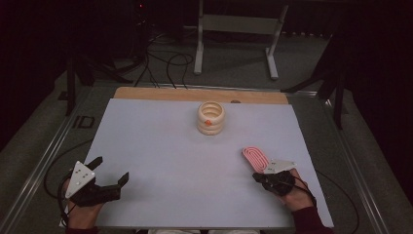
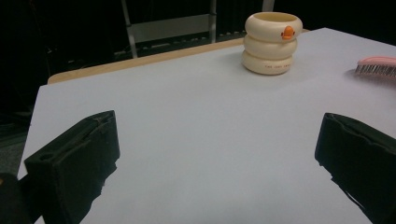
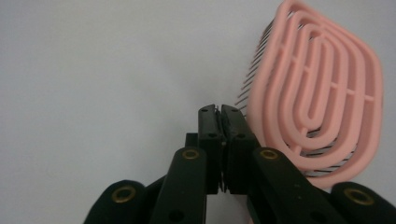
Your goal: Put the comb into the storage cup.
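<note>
Left tongs [image 1: 111,171] low at the near-left corner of the tabletop [image 1: 160,146], held in the person's left hand [image 1: 80,214], grey three-cornered plate on top. Jaws spread wide, nothing between them. In the left gripper view the two black jaws stand far apart over bare pale surface.

Centre, toward the far edge: cream ringed holder [image 1: 211,117], three stacked bulges, upright, open at the top, small orange mark on its near side. Stands alone, well apart from both tongs. In the left gripper view it sits ahead and to the right [image 2: 272,43].

A strip of bare wood [image 1: 195,94] shows along the far edge, beyond the pale covering.

Right of centre, near side: pink brush [image 1: 255,158], flat looped head, lying on the tabletop and slanting away from the right tongs [image 1: 257,176]. Its near end lies just beside the tips. In the right gripper view the brush [image 3: 322,107] shows its ribbed back and fine bristles [image 3: 254,79] along the left edge, immediately right of the jaws; whether it touches them, cannot tell.

Right tongs closed, pads pressed together, nothing clamped between them. Right hand [image 1: 292,192] at the near-right edge, dark red sleeve [image 1: 311,222] behind.
</note>
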The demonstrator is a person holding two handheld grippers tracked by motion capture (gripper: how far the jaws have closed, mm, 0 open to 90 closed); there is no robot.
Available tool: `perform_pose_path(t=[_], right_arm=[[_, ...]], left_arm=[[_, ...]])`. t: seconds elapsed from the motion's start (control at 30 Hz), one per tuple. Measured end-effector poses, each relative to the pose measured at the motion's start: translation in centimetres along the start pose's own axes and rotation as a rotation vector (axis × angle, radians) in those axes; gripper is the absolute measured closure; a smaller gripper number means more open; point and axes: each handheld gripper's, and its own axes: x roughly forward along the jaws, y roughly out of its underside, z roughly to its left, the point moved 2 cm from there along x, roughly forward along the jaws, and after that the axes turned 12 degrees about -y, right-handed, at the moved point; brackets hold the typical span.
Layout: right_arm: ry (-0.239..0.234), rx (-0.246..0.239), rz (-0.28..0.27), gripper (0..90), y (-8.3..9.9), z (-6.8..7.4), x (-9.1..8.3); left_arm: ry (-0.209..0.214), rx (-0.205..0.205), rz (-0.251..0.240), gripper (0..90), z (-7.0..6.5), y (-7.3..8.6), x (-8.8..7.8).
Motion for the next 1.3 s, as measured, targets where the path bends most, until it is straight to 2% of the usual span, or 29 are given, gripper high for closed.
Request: perform_pose_path(t=[0.23, 0.33, 0.37, 0.4, 0.57, 0.7, 0.87, 0.97, 1.1, 1.17, 1.23, 1.3], right_arm=[[-0.026, 0.003, -0.062, 77.9, -0.5, 0.5, -0.7], [-0.027, 0.017, -0.119, 67.4, -1.0, 0.7, -1.4], [-0.027, 0.017, -0.119, 67.4, -1.0, 0.7, -1.4], [-0.026, 0.036, -0.151, 59.5, -1.3, 0.8, -1.8], [-0.025, 0.092, -0.243, 43.0, -1.8, 1.0, -2.9], [0.001, 0.107, -0.312, 30.8, -2.1, 1.4, -4.0], [0.06, 0.146, -0.383, 17.0, -2.1, 2.2, -5.3], [0.088, 0.149, -0.413, 14.4, -1.8, 2.5, -6.1], [0.096, 0.148, -0.454, 14.8, -1.3, 2.8, -6.9], [0.127, 0.141, -0.473, 15.9, -1.0, 3.0, -7.5], [0.131, 0.138, -0.482, 15.9, -0.8, 3.0, -7.6], [0.171, 0.151, -0.511, 15.6, -0.3, 2.9, -8.2]], left_arm=[[0.0, 0.001, -0.002, 0.5, 0.0, 0.0, 0.0], [-0.002, -0.004, -0.005, 0.4, 0.1, 0.0, -0.1], [-0.002, -0.004, -0.005, 0.4, 0.1, 0.0, -0.1], [-0.002, -0.006, -0.008, 0.4, 0.1, 0.0, -0.1], [-0.001, -0.007, -0.012, 0.3, 0.1, -0.1, -0.2], [-0.002, -0.01, -0.015, 0.2, 0.1, -0.1, -0.2], [-0.002, -0.016, -0.019, 0.2, 0.2, -0.2, -0.3], [0.0, -0.02, -0.019, 0.2, 0.2, -0.2, -0.4], [0.003, -0.029, -0.022, 0.2, 0.3, -0.2, -0.4], [0.0, -0.028, -0.024, 0.2, 0.3, -0.2, -0.5], [-0.002, -0.028, -0.024, 0.2, 0.3, -0.2, -0.5], [-0.002, -0.028, -0.026, 0.2, 0.4, -0.2, -0.5]])
